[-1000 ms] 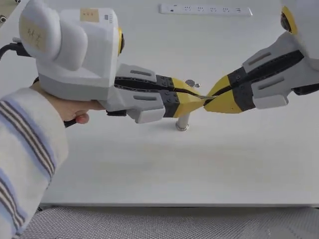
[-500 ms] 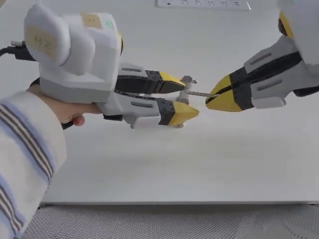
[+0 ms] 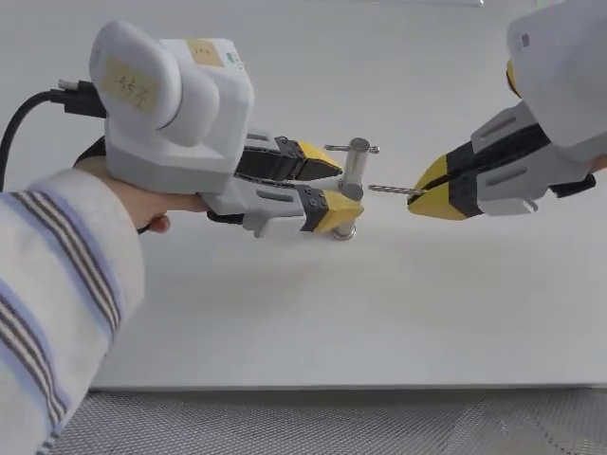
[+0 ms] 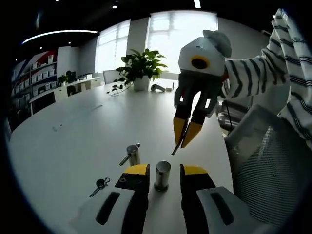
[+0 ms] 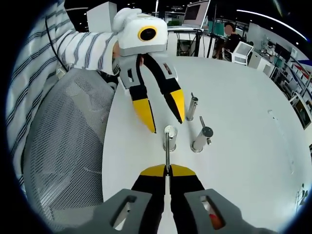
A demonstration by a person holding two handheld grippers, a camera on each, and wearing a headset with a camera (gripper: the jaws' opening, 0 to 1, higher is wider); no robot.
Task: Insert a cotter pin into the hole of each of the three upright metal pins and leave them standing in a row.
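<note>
An upright metal pin (image 4: 162, 175) stands on the white table between the jaws of my left gripper (image 4: 165, 169), which is open with a gap on both sides. The head view shows the same pin (image 3: 354, 180) inside the left gripper (image 3: 349, 187). My right gripper (image 3: 417, 194) is shut on a cotter pin (image 3: 389, 191), held level and pointing at the pin's upper part, a short way off. In the right gripper view the cotter pin (image 5: 167, 151) lines up with the pin (image 5: 170, 137). Two more pins (image 5: 201, 139) (image 5: 192, 108) stand behind; the nearer carries a cotter pin.
A loose cotter pin (image 4: 100, 184) lies on the table left of the left jaws. A mesh office chair (image 5: 73, 161) sits at the near table edge. A person's striped sleeve (image 3: 57, 284) holds the left gripper. A potted plant (image 4: 139, 73) stands far off.
The left gripper's jaws, together at the cotter pin a second ago, have opened and now stand either side of the upright pin. The right gripper keeps the cotter pin and has drawn slightly right.
</note>
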